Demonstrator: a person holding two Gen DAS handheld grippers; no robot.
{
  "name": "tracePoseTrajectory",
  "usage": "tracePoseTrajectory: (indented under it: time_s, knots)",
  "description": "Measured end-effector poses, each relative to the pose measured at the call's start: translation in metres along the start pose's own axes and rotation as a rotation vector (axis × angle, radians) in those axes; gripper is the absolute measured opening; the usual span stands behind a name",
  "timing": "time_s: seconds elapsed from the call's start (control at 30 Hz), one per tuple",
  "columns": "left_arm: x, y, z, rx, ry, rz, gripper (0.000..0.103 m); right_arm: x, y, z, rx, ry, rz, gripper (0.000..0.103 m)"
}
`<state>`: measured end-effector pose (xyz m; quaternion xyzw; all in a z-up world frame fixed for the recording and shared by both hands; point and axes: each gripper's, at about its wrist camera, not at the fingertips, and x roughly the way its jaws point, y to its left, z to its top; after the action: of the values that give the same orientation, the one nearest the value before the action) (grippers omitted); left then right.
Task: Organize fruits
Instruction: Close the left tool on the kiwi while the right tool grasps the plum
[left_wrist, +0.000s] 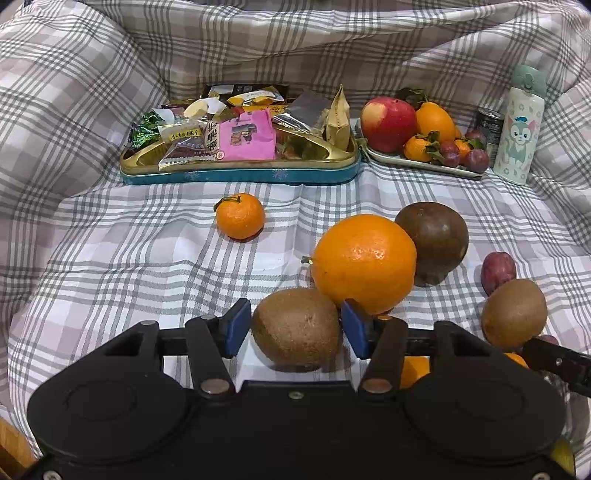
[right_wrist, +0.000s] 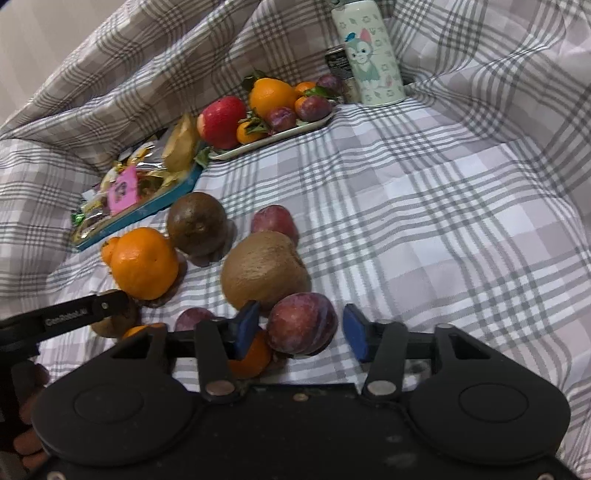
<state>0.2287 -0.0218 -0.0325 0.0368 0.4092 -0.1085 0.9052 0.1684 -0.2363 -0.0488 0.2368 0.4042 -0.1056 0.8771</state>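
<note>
Plaid bedsheet (left_wrist: 110, 258) strewn with loose fruit. Kiwi (left_wrist: 297, 328) bracketed by left gripper (left_wrist: 295, 328), plum (right_wrist: 301, 323) by right gripper (right_wrist: 301, 328); both open, nothing clamped, poised for tray (left_wrist: 424, 165).

Left gripper (left_wrist: 295, 326): matte black housing with two round raised discs, one either side of a small centre screw. Silver rivets pin the black linkage arms; blue pads face the fingertips. Right gripper (right_wrist: 300, 328): same build, same blue pads. White lettering, too blurred to read, runs along the left gripper's arm.
</note>
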Motion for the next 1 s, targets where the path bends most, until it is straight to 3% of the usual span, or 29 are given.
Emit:
tracePoseTrajectory:
  time_s: [0.3,0.53,1.0]
  knots:
    - [-0.014,0.005,-0.011,-0.006,0.025,-0.027,0.058,-0.005,0.006,-0.007,-0.081,-0.006,-0.015,0.042]
    - [-0.012,-0.001,-0.011,0.015,0.008,-0.004,0.058,-0.005,0.011,-0.009,-0.135,-0.020,-0.038,0.043]
    - [-0.009,0.006,-0.006,-0.026,0.000,-0.025,0.057,-0.007,0.005,-0.006,-0.089,-0.025,-0.006,0.042]
